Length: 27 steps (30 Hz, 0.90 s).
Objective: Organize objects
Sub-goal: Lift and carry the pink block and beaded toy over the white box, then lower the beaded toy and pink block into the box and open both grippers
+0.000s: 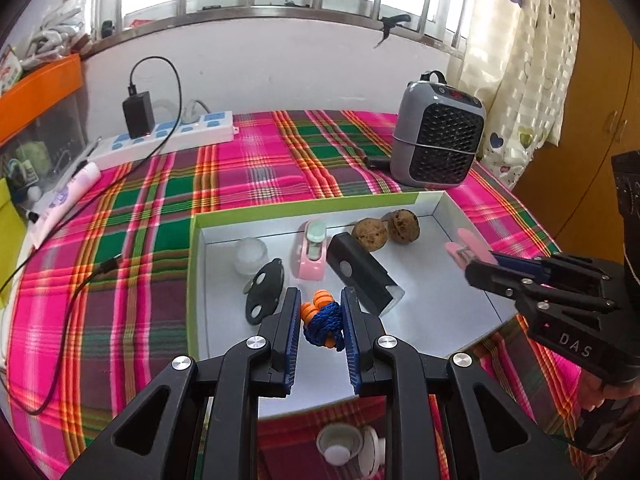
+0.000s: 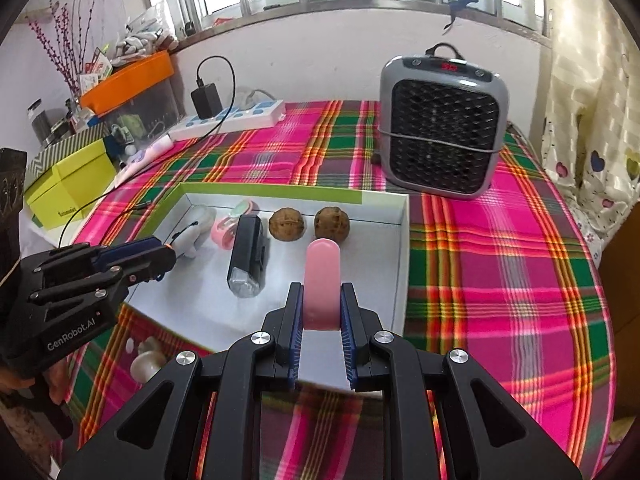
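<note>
— On the plaid tablecloth (image 1: 248, 168), what do you have in front of you?
— You have the grey heater (image 2: 440, 128) at the far right, and the white tray (image 1: 420, 280) with a green rim lying nearer.
— What's inside the tray?
— A black box-shaped device (image 1: 360, 272) near the middle, two walnuts (image 2: 308, 222) at the far wall, a pink stapler-like item (image 1: 310, 252) and a black key fob (image 1: 264, 292) to the left.
— And your grippers?
— Your left gripper (image 1: 320, 320) is clenched on a blue cord with orange earplugs (image 1: 322, 318), above the tray's near left. Your right gripper (image 2: 320, 308) grips a pink clip (image 2: 322, 280) over the tray's right side.
</note>
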Tool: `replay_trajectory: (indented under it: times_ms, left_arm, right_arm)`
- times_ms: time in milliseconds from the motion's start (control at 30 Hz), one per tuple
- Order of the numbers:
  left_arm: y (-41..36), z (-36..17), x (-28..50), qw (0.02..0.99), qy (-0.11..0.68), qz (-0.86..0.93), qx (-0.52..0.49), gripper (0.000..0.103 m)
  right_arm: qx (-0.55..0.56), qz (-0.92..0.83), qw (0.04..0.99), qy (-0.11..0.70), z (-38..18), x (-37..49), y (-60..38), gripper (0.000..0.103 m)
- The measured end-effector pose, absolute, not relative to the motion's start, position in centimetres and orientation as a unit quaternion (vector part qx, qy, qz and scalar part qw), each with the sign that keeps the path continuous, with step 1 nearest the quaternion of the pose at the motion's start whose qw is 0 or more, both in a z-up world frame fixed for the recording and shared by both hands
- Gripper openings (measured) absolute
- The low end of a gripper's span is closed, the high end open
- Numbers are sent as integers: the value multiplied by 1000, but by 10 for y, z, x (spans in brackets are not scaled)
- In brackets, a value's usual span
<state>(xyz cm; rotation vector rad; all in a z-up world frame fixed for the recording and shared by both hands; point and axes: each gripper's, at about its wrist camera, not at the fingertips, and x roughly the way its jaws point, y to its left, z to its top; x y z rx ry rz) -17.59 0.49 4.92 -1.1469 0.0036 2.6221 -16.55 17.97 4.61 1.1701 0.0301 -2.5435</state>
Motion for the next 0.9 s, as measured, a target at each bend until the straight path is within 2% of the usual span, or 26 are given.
replay_trajectory:
  times_ms: [900]
  left_arm:
    - [21,23,-210,147,14,893,-424,19]
  right_arm:
    - [447,-875,185,26,22,-205,160,18]
